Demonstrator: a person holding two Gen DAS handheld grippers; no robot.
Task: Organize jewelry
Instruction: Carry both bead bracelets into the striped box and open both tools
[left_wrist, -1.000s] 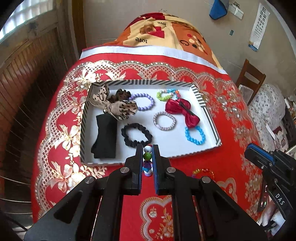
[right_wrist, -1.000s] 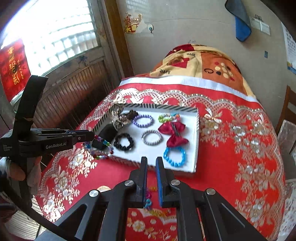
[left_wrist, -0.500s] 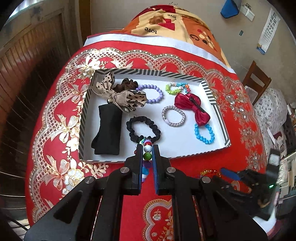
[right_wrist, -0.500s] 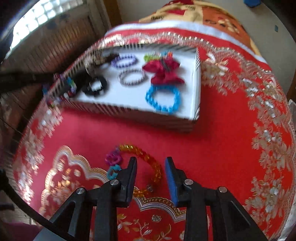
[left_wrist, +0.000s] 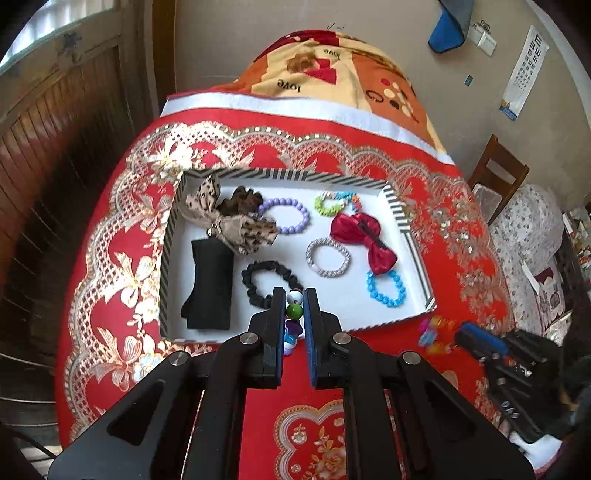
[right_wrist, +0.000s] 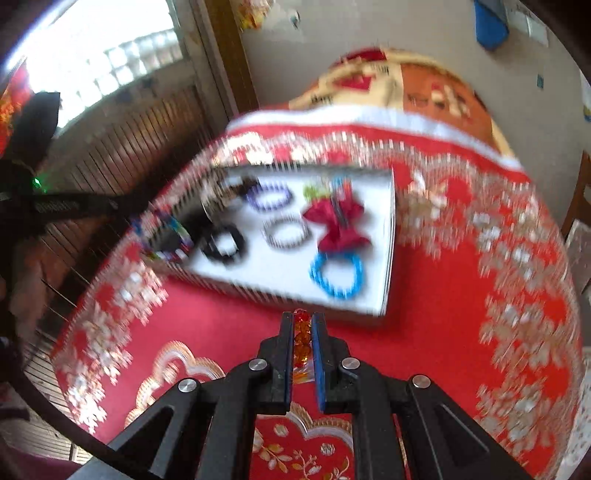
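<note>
A white tray with a striped rim (left_wrist: 406, 221) (right_wrist: 388, 258) sits on the red tablecloth and holds several bracelets, scrunchies and bows. My left gripper (left_wrist: 294, 295) is shut on a multicoloured bead bracelet (left_wrist: 294, 312) and holds it over the tray's near edge, by the black scrunchie (left_wrist: 269, 284). My right gripper (right_wrist: 303, 319) is shut on an orange-red bead bracelet (right_wrist: 301, 339), lifted just in front of the tray's near wall. In the left wrist view the right gripper (left_wrist: 476, 341) shows blurred at the lower right, with colourful beads (left_wrist: 432, 330) hanging from it.
In the tray lie a red bow (left_wrist: 364, 236), a blue bracelet (left_wrist: 386, 290), a silver bracelet (left_wrist: 328, 256), a purple bracelet (left_wrist: 288, 216), a leopard bow (left_wrist: 229, 218) and a black cloth (left_wrist: 210, 284). A wooden chair (left_wrist: 495, 173) stands to the right.
My right gripper has closed on the orange-red bracelet and lifted it off the cloth toward the tray. My left gripper keeps its bracelet, holding over the tray's near edge.
</note>
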